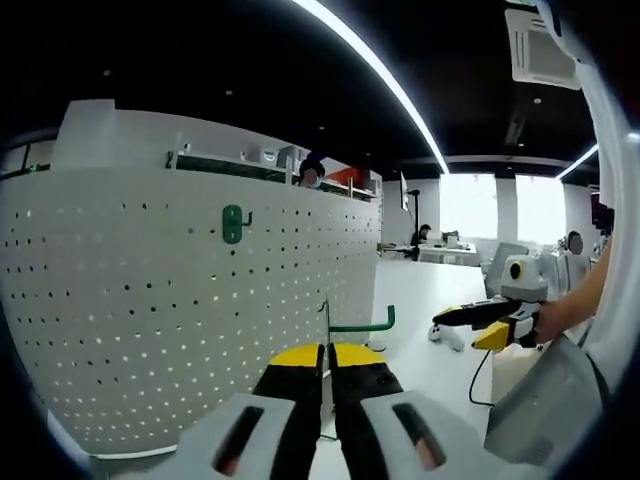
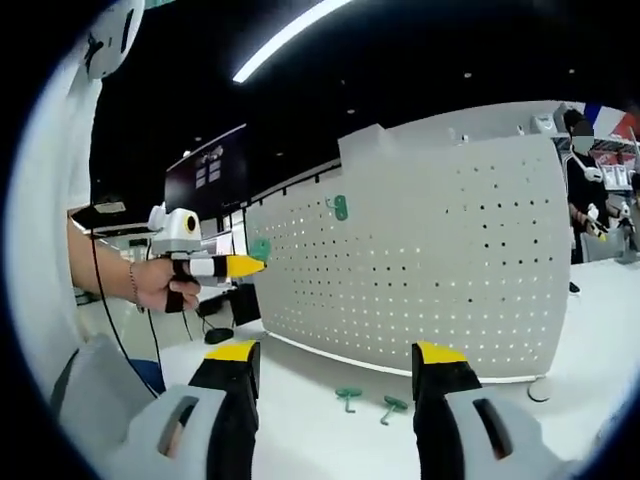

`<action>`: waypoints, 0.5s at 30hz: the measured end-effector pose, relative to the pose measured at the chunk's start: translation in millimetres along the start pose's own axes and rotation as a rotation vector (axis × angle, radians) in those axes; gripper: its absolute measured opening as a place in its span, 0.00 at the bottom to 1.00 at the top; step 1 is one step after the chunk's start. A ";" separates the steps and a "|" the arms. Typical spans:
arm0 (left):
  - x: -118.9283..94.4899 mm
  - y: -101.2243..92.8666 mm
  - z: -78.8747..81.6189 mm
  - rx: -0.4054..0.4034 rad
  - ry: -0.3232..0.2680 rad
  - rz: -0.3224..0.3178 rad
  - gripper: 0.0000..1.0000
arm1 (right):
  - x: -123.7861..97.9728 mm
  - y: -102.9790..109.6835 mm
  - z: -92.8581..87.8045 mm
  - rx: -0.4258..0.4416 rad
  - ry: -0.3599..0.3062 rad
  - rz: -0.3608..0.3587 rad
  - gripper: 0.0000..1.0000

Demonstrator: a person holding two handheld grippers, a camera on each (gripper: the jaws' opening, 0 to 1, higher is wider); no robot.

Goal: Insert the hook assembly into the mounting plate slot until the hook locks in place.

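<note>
Left gripper (image 1: 327,362) is clamped shut on a green hook (image 1: 362,325), held near the white pegboard (image 1: 150,300). Right gripper (image 2: 338,365) hangs wide open, holding nothing. One hook already mounted (image 1: 232,223) on the board, two spare hooks (image 2: 349,397) on the table (image 2: 320,430).

Matt white perforated metal pegboard (image 1: 180,300)

The upright pegboard (image 2: 430,260) walls off the desk (image 2: 320,420); before it the white surface lies open except two green hooks (image 2: 370,403).
</note>
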State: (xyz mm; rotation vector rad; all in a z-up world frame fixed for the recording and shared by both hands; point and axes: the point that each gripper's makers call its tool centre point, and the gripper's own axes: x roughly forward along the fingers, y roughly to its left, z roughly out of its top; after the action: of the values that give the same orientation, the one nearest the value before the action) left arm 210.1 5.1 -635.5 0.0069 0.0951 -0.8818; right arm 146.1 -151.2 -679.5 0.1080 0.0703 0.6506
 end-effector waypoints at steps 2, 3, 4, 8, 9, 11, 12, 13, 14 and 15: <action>0.0 0.1 -1.2 0.002 0.003 0.003 0.02 | 1.3 -0.9 -1.7 0.007 0.006 0.003 0.59; -0.2 -0.2 -0.9 -0.002 0.002 0.001 0.02 | 2.6 -0.1 -1.0 0.008 0.007 0.008 0.59; -0.4 0.0 -0.8 0.002 0.001 0.004 0.02 | 3.7 1.0 0.2 0.005 0.006 0.012 0.59; -0.9 1.3 -0.4 0.002 -0.001 0.011 0.02 | 12.9 16.3 7.0 -0.002 -0.001 0.074 0.55; -1.0 1.2 -0.4 0.002 -0.001 0.010 0.02 | 15.2 18.6 8.2 0.002 -0.005 0.082 0.53; -1.2 1.6 -0.4 0.005 -0.001 0.019 0.02 | 21.4 22.9 11.1 0.012 -0.014 0.096 0.52; -1.1 1.6 -0.6 0.006 -0.001 0.020 0.02 | 23.8 24.8 12.9 0.021 -0.021 0.103 0.52; -1.0 1.4 -0.8 0.007 0.000 0.021 0.02 | 27.8 27.9 16.2 0.030 -0.034 0.112 0.51; -1.0 0.8 -1.0 0.008 0.001 0.025 0.02 | 30.3 29.4 17.6 0.032 -0.038 0.115 0.50; -1.0 0.3 -1.2 0.009 0.002 0.024 0.02 | 33.8 32.0 19.2 0.036 -0.041 0.124 0.50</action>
State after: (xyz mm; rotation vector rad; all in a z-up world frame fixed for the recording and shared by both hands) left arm 209.6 6.1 -636.5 0.0171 0.0924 -0.8578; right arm 155.5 -106.9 -657.6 0.1610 0.0355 0.7710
